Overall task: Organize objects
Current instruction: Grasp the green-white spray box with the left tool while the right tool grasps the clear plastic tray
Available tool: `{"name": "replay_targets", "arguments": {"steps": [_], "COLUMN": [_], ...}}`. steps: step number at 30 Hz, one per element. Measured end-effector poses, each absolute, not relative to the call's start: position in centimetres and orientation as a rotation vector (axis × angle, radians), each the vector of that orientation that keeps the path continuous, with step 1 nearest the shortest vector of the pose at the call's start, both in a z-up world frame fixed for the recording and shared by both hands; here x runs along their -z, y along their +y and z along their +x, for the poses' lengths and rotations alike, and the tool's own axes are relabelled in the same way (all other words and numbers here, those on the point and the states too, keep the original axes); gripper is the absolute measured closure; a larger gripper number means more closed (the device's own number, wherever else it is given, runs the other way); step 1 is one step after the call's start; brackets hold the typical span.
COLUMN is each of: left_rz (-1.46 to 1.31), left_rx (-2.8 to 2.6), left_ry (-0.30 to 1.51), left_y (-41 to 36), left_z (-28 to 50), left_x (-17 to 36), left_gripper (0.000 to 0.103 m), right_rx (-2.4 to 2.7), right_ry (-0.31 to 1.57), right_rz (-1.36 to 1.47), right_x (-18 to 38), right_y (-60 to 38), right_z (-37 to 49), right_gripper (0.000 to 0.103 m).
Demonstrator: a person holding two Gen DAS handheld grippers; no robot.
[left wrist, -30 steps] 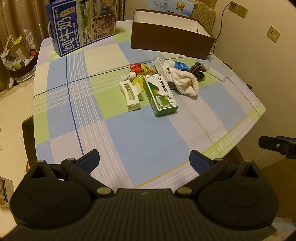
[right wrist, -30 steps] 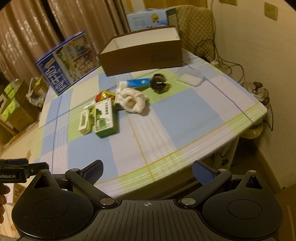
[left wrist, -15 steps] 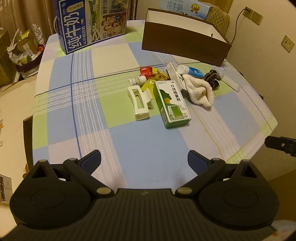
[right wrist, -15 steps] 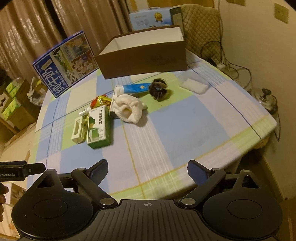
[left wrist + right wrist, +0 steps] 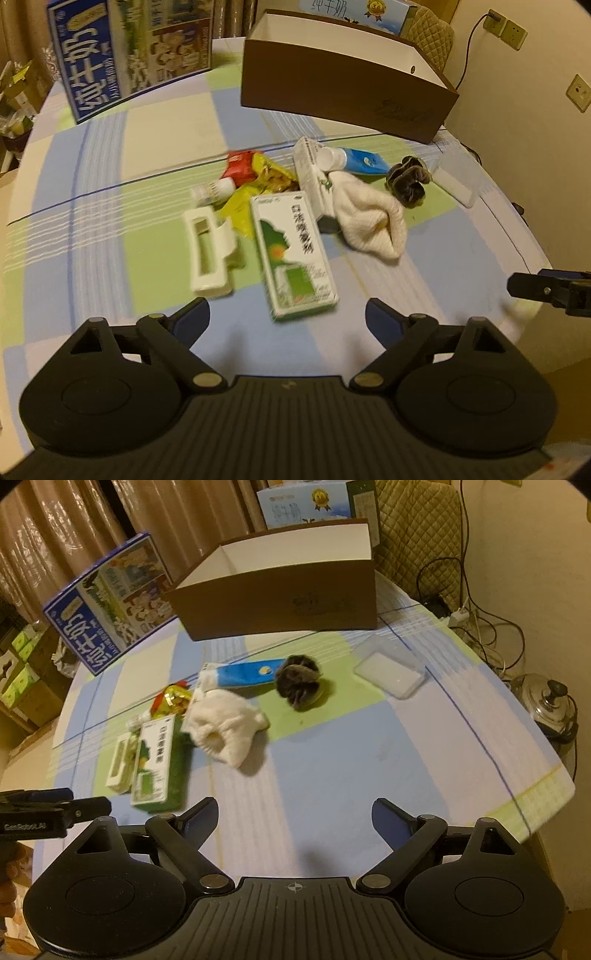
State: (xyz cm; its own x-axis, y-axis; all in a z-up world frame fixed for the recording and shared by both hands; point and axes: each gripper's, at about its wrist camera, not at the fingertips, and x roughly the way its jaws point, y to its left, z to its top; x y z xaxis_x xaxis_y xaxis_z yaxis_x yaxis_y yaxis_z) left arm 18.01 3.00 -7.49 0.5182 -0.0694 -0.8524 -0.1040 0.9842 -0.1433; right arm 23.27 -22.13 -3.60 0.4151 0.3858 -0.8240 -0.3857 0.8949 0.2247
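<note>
- Worktop [image 5: 461, 254]: rounded, under a blue, green and cream checked cloth; near edge curves below both grippers, right edge drops off beside a wall.
- Open room: a bare strip of cloth between the near edge and the clutter; a wider bare stretch to the right of the white knit item, reaching the right edge.
- Brown box [image 5: 280, 594]: open-topped, white inside, at the far side of the worktop, well apart from the clutter.
- Blue milk carton [image 5: 122, 55]: standing at the far left, beside the brown box.
- Clutter, mid-worktop: green and white medicine box [image 5: 293, 254] lying flat, nearest the left gripper; white clip [image 5: 208, 254] just beside it on its left; white knit item [image 5: 225, 727] touching the box's far right corner; blue tube [image 5: 243, 674], dark scrunchie [image 5: 297, 681], red and yellow packets [image 5: 255, 173], small white bottle [image 5: 212, 190] behind.
- Clear plastic tray [image 5: 388, 670]: alone, right of the scrunchie.
- Left gripper [image 5: 288, 317]: fingers [image 5: 192, 319] spread wide, holding nothing, above the near cloth just short of the medicine box.
- Right gripper [image 5: 293, 814]: fingers [image 5: 389, 818] spread wide, empty, over bare cloth near the edge.
</note>
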Motion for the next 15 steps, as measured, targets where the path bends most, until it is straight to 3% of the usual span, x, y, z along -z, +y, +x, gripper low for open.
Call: {"name": "replay_targets", "arguments": {"steps": [7, 15], "left_rz": [-0.185, -0.13], "left_rx": [-0.048, -0.112], "left_ry": [1.069, 1.129], "left_y": [2.4, 2.3], "left_z": [22.8, 25.9], "left_x": [10.6, 13.2], "left_gripper": [0.031, 0.035], "right_rx": [-0.476, -0.476], "right_ry": [1.067, 1.086], "right_rz": [0.0, -0.011], "right_x": [4.8, 5.7], "right_y": [-23.7, -24.8], "right_z": [26.9, 30.2], "right_gripper": [0.015, 0.015]}}
